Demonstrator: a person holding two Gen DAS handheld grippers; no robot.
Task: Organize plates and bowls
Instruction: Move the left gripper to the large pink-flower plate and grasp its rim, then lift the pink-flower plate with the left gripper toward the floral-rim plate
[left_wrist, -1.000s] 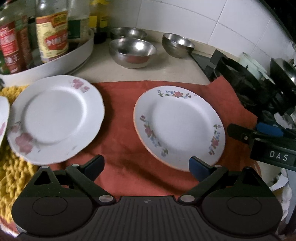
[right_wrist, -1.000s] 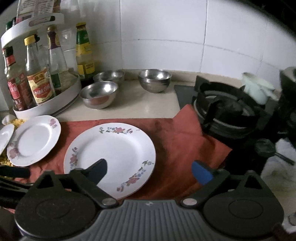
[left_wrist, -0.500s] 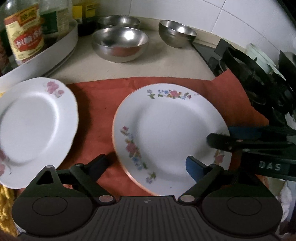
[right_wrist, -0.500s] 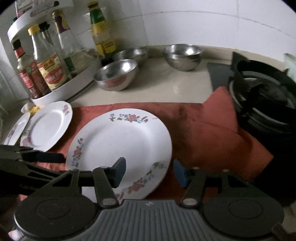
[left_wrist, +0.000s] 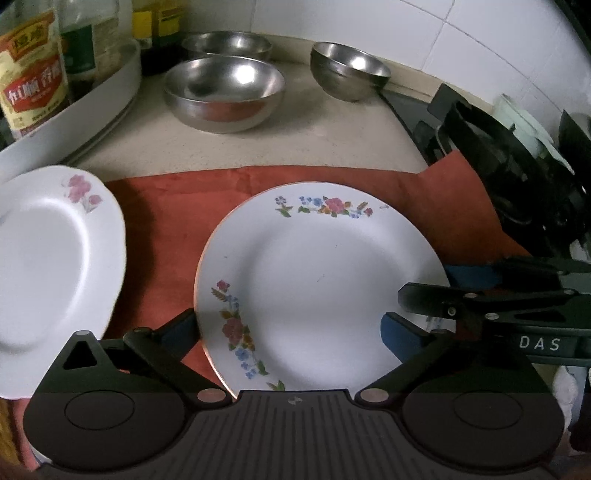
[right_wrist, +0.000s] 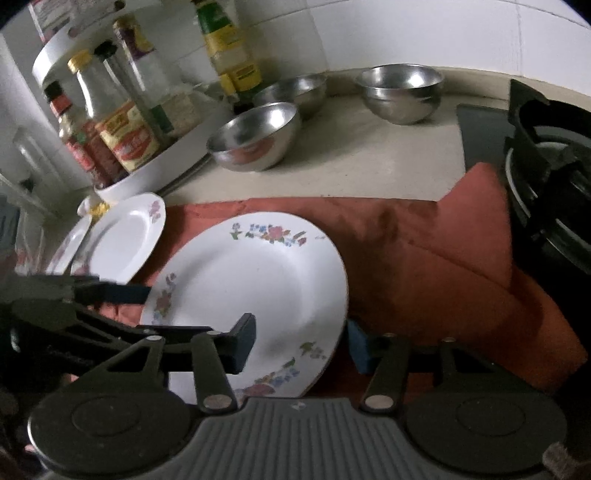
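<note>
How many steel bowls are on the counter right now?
3. One bowl sits nearest the red cloth, one is behind it by the bottle rack, and one stands apart toward the stove. None appear stacked or hidden.

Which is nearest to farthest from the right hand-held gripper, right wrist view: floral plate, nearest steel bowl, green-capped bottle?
1. Floral plate: its near right rim sits between the fingers of the right hand-held gripper.
2. Nearest steel bowl: left of centre on the counter.
3. Green-capped bottle: against the back wall.
</note>
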